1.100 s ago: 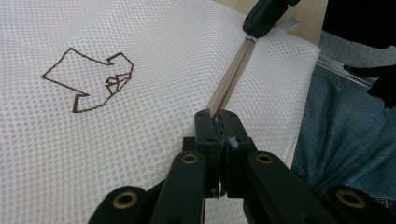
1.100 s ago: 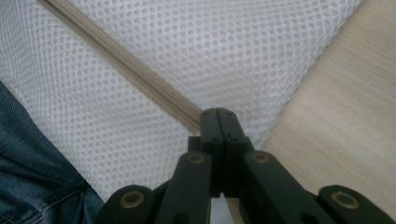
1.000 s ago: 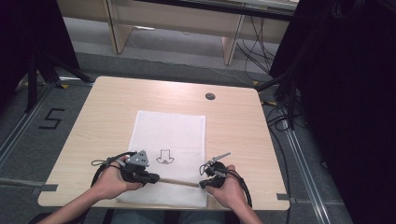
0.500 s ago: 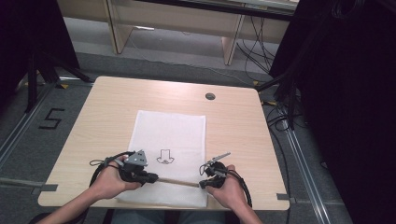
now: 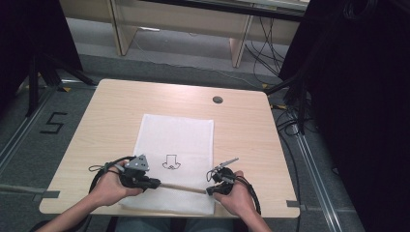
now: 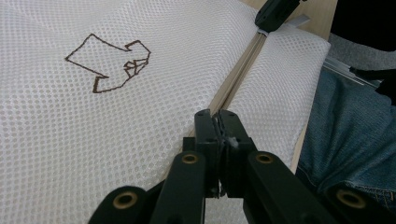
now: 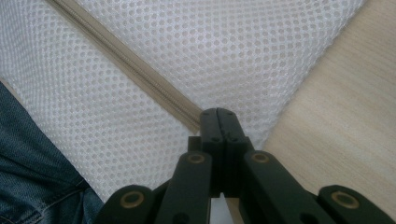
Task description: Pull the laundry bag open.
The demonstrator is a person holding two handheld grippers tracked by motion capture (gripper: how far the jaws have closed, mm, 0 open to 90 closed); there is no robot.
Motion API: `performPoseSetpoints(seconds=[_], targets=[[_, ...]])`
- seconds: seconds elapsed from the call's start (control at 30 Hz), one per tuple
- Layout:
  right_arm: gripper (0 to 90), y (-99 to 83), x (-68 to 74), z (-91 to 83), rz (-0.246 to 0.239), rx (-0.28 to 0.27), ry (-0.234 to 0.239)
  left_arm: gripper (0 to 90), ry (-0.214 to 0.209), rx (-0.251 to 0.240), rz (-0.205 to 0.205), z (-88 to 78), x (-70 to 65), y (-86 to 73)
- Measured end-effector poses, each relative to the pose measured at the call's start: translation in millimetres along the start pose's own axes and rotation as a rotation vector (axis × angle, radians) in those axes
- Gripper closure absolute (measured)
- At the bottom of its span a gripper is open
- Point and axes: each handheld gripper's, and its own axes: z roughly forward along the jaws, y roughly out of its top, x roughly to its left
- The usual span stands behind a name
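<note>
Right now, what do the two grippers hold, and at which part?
Both are shut on the white mesh bag at its beige zipper: left gripper near the left end, right gripper at the right end.

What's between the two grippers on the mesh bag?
The beige zipper of the white mesh bag runs from left gripper to right gripper, per the high view.

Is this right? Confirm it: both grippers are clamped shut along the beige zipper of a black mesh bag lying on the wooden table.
Not quite: the mesh bag is white, not black, as the high view shows. The rest holds: the left gripper and right gripper are both shut along the beige zipper on the wooden table.
</note>
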Motion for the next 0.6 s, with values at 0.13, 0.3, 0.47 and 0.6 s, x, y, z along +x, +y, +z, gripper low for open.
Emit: performPoseSetpoints(seconds=[0.13,0.3,0.47,0.6], targets=[[90.0,0.1,-0.2,0.0,0.000,0.000,0.001,87.4,-0.007,-0.004,-0.007,-1.7,1.2,-1.8],[90.0,0.0,-0.3,0.0,0.000,0.000,0.001,87.4,0.003,0.007,0.018,-4.5,3.8,-3.0],[90.0,0.1,0.8,-0.3,0.013,0.004,0.004,87.4,-0.005,-0.007,-0.004,-4.8,3.1,-4.4],[90.0,0.1,0.7,-0.4,0.014,0.004,0.005,87.4,-0.006,-0.011,-0.010,-4.3,2.5,-4.6]])
